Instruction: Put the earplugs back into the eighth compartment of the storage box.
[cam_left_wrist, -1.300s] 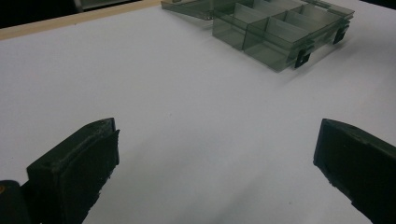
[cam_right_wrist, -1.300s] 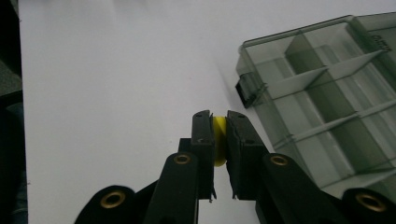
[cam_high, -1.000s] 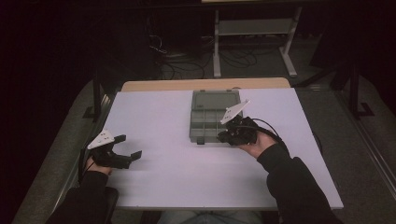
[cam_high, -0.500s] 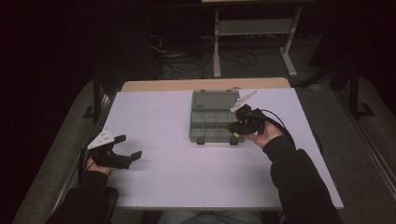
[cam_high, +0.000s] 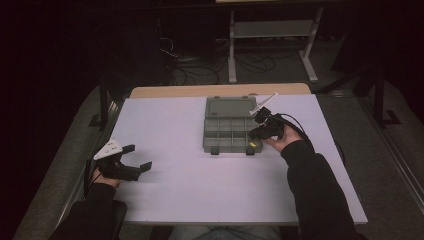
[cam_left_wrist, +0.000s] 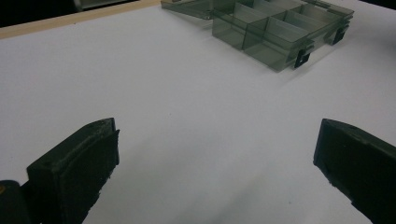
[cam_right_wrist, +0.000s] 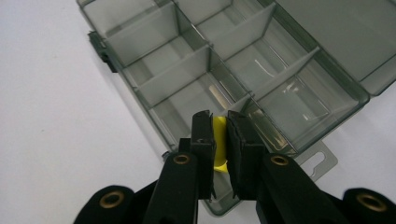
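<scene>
1. The yellow piece (cam_right_wrist: 218, 142) is pinched between the jaws of the right gripper (cam_right_wrist: 219, 135), right over the near-right corner compartment of the box (cam_high: 220, 131). In the high view you can spot a bit of yellow (cam_high: 253, 145) at that same front corner. Can't tell what the piece actually is, too much of it is hidden by the jaws.

2. Looks to me like the drop-off step: piece is carried and lined up over a compartment, not yet let go. Can't tell if it's touching the floor of the compartment or just hanging above it.

3. Next move, I'd guess: lower a touch, spread the jaws, then lift straight out so nothing clips the dividers. The compartment is narrow, so aim matters.

4. The box is clear grey plastic, lid (cam_high: 231, 106) folded flat on the far side, latches facing the person. The other compartments look empty from here.

5. Left gripper (cam_high: 131, 166) sits near the table's front-left, well apart from the box, jaws wide with nothing between them.

6. Table (cam_high: 170, 135) is plain white with a wooden strip at the far edge. The room behind is dark: cables on the floor, a metal shelf frame (cam_high: 272, 30).
</scene>
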